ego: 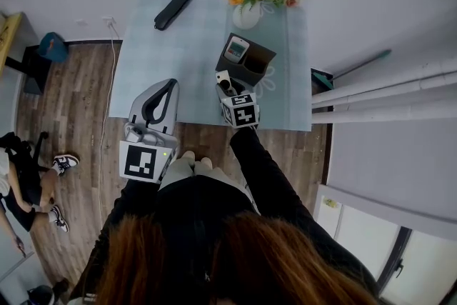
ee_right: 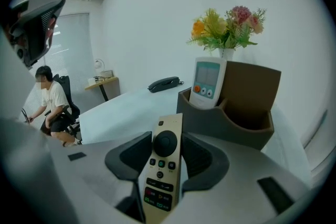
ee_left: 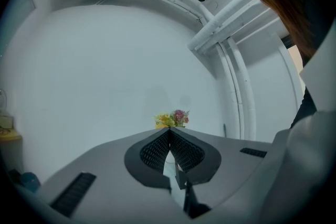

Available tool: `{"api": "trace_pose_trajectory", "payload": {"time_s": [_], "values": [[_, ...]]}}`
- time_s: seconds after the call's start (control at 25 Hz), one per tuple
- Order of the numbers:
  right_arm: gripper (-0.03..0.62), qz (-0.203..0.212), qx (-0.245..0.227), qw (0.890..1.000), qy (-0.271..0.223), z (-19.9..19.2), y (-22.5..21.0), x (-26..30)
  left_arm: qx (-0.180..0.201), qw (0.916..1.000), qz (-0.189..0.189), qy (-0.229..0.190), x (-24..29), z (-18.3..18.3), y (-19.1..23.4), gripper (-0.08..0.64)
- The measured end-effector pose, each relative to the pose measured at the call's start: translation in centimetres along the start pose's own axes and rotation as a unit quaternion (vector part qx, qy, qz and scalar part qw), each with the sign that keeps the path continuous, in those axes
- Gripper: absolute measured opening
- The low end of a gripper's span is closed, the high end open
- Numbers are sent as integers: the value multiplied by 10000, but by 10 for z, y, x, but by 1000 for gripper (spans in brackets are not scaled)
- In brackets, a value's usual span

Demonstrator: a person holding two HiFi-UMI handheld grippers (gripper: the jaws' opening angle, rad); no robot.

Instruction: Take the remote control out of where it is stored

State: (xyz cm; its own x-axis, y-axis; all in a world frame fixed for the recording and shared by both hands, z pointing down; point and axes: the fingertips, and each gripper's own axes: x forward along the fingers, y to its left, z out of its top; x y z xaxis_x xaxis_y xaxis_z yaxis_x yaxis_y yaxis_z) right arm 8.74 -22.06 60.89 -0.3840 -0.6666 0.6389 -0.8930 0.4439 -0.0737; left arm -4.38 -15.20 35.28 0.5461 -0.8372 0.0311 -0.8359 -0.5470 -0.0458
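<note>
Right gripper [ee_right: 168,161] pinches gold remote [ee_right: 169,134] by its long edges, just near of brown holder [ee_right: 236,124], outside it. Likely light, stiff, slick plastic: hold mid-body. Left gripper [ee_left: 169,148] jaws pressed together, empty

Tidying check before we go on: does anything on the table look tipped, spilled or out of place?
Nothing stands out. The holder and vase stand upright, a white remote sits in the holder, the black handset lies flat near the far edge of the table, and the right gripper holds the gold remote in its jaws.
</note>
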Motion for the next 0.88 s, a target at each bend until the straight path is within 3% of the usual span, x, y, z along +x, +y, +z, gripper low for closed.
{"api": "trace_pose_trajectory", "payload": {"time_s": [0.32,0.88], "values": [[189,73,33,9986,532,-27,-8,22,51,10000,-4,53,0,-3,1,5],[190,123,-141,9966,803,-39,-5,35,-14,9999,-95,130,3,-7,1,5]]}}
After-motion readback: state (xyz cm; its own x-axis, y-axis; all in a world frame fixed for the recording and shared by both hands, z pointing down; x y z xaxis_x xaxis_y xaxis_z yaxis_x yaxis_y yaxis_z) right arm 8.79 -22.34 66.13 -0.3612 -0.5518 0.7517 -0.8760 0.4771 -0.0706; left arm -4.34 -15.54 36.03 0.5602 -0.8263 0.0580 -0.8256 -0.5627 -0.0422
